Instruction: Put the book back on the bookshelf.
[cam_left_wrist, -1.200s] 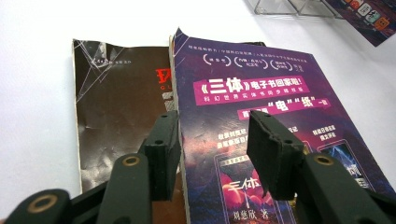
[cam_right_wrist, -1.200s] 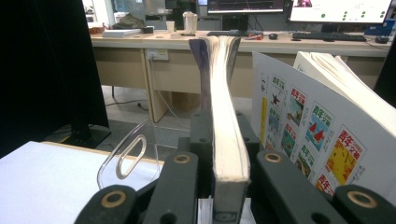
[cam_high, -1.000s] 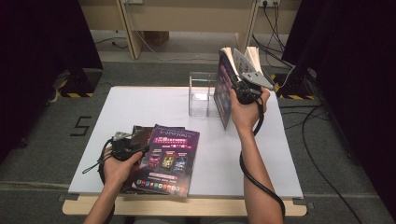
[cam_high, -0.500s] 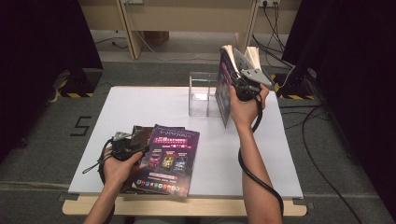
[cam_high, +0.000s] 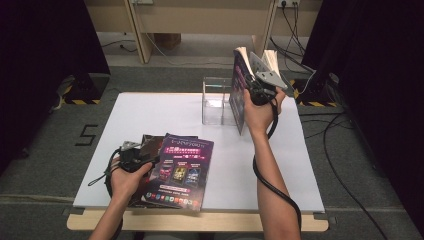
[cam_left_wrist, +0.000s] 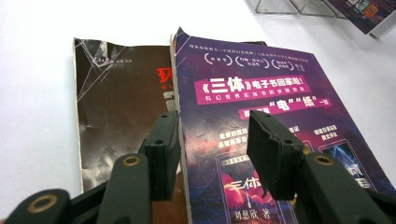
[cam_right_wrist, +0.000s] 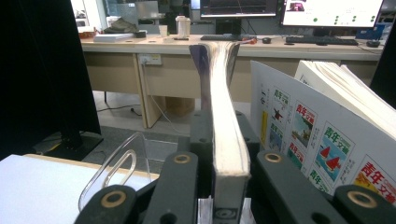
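My right gripper (cam_high: 251, 89) (cam_right_wrist: 219, 122) is shut on a thick purple-covered book (cam_high: 239, 100) (cam_right_wrist: 219, 74). It holds the book upright above the table's far right, just right of a clear plastic holder (cam_high: 216, 97) (cam_right_wrist: 116, 163). A white-covered book (cam_right_wrist: 322, 140) stands close beside the held one. At the front left, a purple book (cam_high: 182, 167) (cam_left_wrist: 261, 79) lies overlapping a worn brown book (cam_high: 150, 142) (cam_left_wrist: 116, 102). My left gripper (cam_high: 150, 161) (cam_left_wrist: 212, 123) hovers open over the purple book's left edge, with nothing between its jaws.
The white table (cam_high: 165, 112) has bare surface in the middle and at the right front. Behind it are wooden desk legs (cam_high: 137, 30), floor cables (cam_high: 345, 130) and dark curtains on both sides.
The upright book in my right gripper has edged slightly up and away. The left hand has kept still.
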